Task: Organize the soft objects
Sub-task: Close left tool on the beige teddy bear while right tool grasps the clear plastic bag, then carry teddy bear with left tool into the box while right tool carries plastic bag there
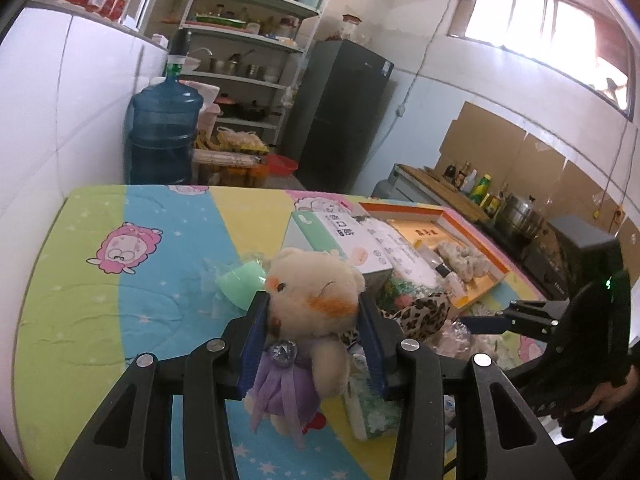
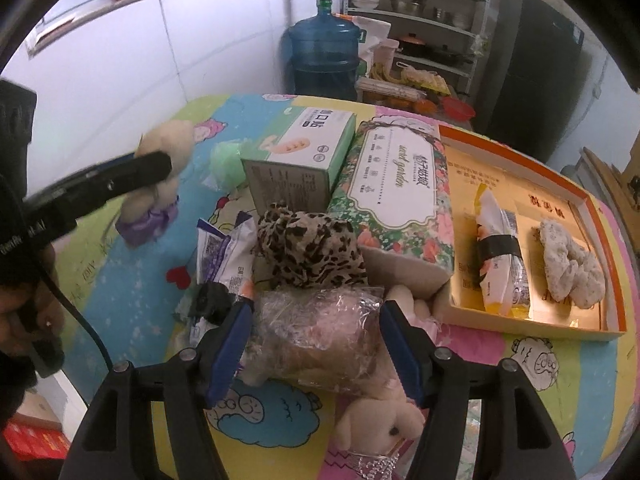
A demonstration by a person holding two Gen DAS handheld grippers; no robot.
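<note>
Cartoon bedsheet [image 1: 152, 280] covers table; left hand-held gripper [image 1: 312, 344] clamps teddy [image 1: 308, 292]; right [image 2: 316, 348] wide.

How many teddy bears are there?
2, maybe more hidden. One bear in a purple dress is clamped in the left gripper; one plastic-wrapped bear lies between the right gripper's open jaws.

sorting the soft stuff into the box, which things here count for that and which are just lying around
Part of the job:
- small bear, held in the left gripper
- plastic-wrapped plush, between the right gripper fingers
- leopard cloth
- orange tray

Just lying about:
- green box
- floral tissue pack
- water jug
</note>
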